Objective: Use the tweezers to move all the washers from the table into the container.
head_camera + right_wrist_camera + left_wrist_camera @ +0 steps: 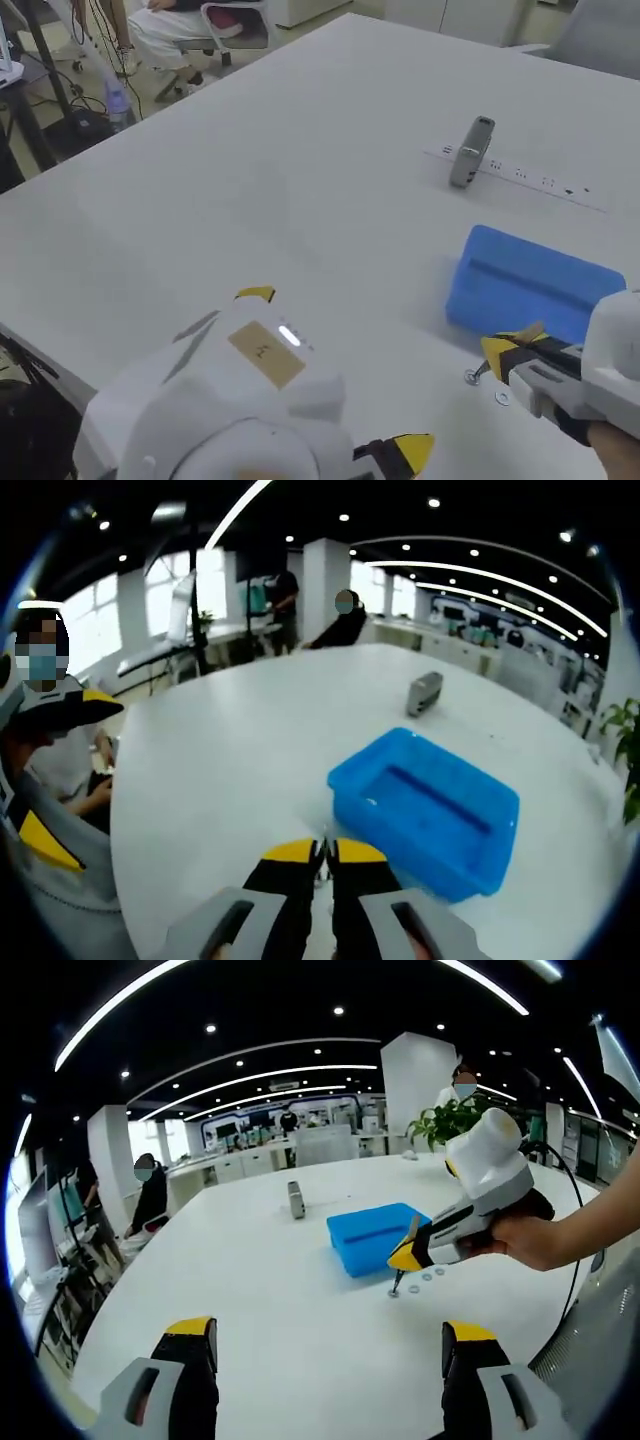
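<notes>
Holding the right claw (327,855) clenched on the tweezers (398,1280), jaws almost meeting, with a thin metal tip showing between them in the right gripper view. Supporting this claw with a hand (530,1242) reaching in from the right of the left gripper view.

Pointing the tweezers down at the white surface (300,180), just beside the near wall of the blue container (535,285). Bringing the tips to 1 washer (393,1292); contact too small to confirm. Leaving several more washers (427,1276) lying flat on the surface in a short row just beside that one, near the container's corner. Showing 2 of them in the head view, just below the right claw's yellow tip.

Holding the left claw (330,1330) released, jaws spread wide and grasping nothing, above the bare surface and well apart from the container.

Sitting the container on the surface with its open side up, interior partly in shadow in the right gripper view. Standing a small grey device (472,152) on the surface beyond the container, well apart from it
</notes>
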{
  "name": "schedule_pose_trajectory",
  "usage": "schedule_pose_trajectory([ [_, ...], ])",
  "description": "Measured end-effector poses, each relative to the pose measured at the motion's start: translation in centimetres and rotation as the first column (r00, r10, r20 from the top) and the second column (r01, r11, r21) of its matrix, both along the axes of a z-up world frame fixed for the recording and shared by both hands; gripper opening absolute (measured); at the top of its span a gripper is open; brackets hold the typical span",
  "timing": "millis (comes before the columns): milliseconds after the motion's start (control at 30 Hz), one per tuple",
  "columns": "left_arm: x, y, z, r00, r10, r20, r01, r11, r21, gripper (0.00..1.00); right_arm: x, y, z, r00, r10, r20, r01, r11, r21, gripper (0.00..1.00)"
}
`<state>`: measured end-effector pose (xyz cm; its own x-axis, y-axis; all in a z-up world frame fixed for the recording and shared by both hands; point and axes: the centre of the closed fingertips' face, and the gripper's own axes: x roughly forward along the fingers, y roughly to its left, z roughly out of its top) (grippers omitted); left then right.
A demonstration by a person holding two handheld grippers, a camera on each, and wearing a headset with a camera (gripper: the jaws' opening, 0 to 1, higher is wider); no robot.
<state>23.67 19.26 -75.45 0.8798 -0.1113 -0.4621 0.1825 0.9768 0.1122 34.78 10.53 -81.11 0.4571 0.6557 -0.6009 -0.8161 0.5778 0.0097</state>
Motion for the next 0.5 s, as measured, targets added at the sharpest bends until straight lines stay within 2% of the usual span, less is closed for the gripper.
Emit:
schedule_pose_trajectory([
  [133,0.0,0.0,-0.1,1.0,0.003,-0.004,-0.003,1.0,0.005,0.95,0.1,0.1,1.8,1.0,-0.003,-0.016,0.004,0.997,0.073,0.01],
  [300,0.0,0.0,-0.2,1.0,0.001,-0.012,-0.001,1.0,0.007,0.95,1.0,0.0,4.2,0.999,-0.026,-0.021,0.028,0.991,0.129,0.01],
  [400,-0.1,-0.1,-0.3,1.0,-0.004,-0.016,0.004,1.0,0.013,0.95,2.2,0.2,6.2,0.999,-0.038,0.016,0.035,0.986,0.163,0.01],
  [500,-0.1,-0.1,-0.3,1.0,-0.006,-0.02,0.007,1.0,0.014,0.95,3.2,0.2,7.3,0.998,-0.053,0.043,0.045,0.984,0.172,0.01],
])
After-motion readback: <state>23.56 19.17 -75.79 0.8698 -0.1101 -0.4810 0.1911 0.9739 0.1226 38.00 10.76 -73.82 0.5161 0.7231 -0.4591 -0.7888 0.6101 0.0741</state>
